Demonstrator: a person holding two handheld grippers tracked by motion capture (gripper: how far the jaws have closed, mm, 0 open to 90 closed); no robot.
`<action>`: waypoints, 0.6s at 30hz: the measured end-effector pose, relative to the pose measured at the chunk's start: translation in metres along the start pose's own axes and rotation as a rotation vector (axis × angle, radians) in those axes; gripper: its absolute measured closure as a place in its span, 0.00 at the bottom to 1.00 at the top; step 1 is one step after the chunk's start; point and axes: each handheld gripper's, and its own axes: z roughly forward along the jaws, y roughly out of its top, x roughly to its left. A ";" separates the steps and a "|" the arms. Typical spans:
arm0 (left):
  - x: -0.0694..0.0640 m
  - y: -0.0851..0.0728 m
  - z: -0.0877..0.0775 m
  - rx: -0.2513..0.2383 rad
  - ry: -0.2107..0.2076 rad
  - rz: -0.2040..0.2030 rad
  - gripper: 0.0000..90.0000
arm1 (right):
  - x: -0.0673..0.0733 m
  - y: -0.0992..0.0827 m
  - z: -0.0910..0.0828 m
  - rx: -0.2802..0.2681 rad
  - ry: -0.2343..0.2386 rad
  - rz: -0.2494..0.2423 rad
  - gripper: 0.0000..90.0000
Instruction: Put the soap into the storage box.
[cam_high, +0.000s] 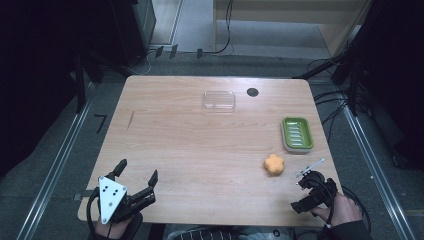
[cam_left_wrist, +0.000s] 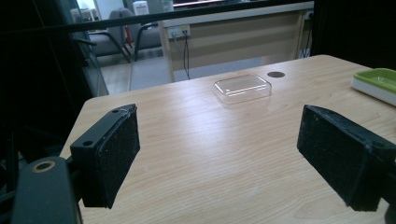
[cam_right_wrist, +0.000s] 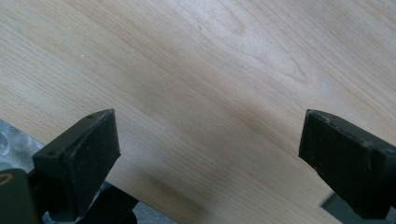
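At the near left corner of the light wooden tabletop (cam_high: 200, 145), left gripper (cam_high: 137, 172) sits over the edge, jaws spread wide, nothing between them, grey three-cornered plate on top, held by the person's left hand (cam_high: 111, 227). Left gripper view: left gripper (cam_left_wrist: 219, 154) wide open over bare wood, black pads facing each other.

Near right corner: right gripper (cam_high: 305, 192) held by the right hand (cam_high: 342, 210), angled down toward the tabletop edge. High view does not show its jaw gap clearly. Right gripper view: right gripper (cam_right_wrist: 210, 154) jaws well apart, empty, wood grain below, tabletop edge and grey floor at lower left.

Orange flower-shaped soft object (cam_high: 274, 164) lies on the tabletop at right, near side, just far-left of the right gripper, apart from it, touching nothing else.

Green rectangular soap dish with ridged inside and pale base (cam_high: 297, 133) sits far of the orange object, near the right edge, empty. Same dish (cam_left_wrist: 378, 84) cut off at the right edge of the left gripper view.

Clear rectangular plastic lid or tray (cam_high: 219, 100) lies at far centre, flat; also (cam_left_wrist: 243, 87) in the left gripper view. Cannot tell which way up it is.

Small dark round hole or cap (cam_high: 252, 92) in the tabletop just right of the clear piece; also (cam_left_wrist: 276, 74).
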 end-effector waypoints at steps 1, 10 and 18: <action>0.000 0.000 0.000 0.000 0.000 0.000 0.15 | 0.000 0.000 0.000 0.000 0.000 0.000 0.06; 0.001 0.000 -0.001 -0.003 0.009 -0.016 0.15 | 0.003 0.003 0.001 -0.021 0.011 -0.047 0.06; 0.000 0.000 -0.001 -0.002 0.007 -0.005 0.15 | 0.004 0.005 0.001 -0.028 0.028 -0.043 0.06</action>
